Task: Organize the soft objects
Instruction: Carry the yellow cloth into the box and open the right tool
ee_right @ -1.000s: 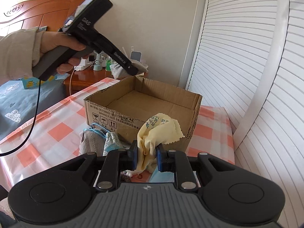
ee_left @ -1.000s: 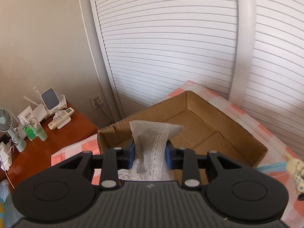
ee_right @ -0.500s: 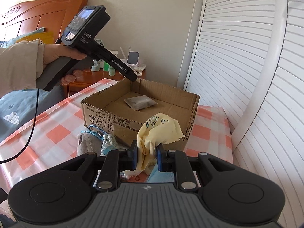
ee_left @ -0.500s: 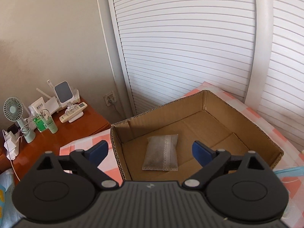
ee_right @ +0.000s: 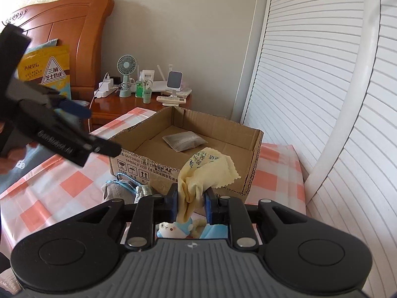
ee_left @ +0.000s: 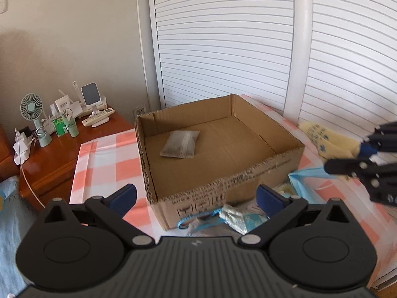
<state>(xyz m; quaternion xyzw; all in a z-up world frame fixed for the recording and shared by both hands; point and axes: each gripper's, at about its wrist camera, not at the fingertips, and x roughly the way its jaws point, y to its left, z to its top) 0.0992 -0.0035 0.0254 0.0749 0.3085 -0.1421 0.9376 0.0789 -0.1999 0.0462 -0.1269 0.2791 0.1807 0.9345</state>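
Observation:
An open cardboard box (ee_left: 248, 183) (ee_right: 193, 168) stands on the pink-checked bed cover. A small grey pouch (ee_left: 180, 144) (ee_right: 184, 141) lies inside it near the back left. My left gripper (ee_left: 196, 197) is open and empty, held in front of the box; it also shows in the right wrist view (ee_right: 74, 109). My right gripper (ee_right: 190, 198) is shut on a yellow cloth (ee_right: 206, 171) just before the box's near wall; cloth and gripper show at the right of the left wrist view (ee_left: 330, 141).
More soft items lie in front of the box: a grey-blue drawstring bag (ee_right: 121, 188), a blue item (ee_left: 307, 176) and a small plush (ee_right: 173, 228). A wooden nightstand (ee_left: 62, 149) with a fan (ee_right: 126, 67) and bottles stands left. White louvred doors (ee_left: 223, 37) stand behind.
My left gripper opened and dropped the grey pouch into the box, then drew back toward the box's front. My right gripper kept hold of the yellow cloth.

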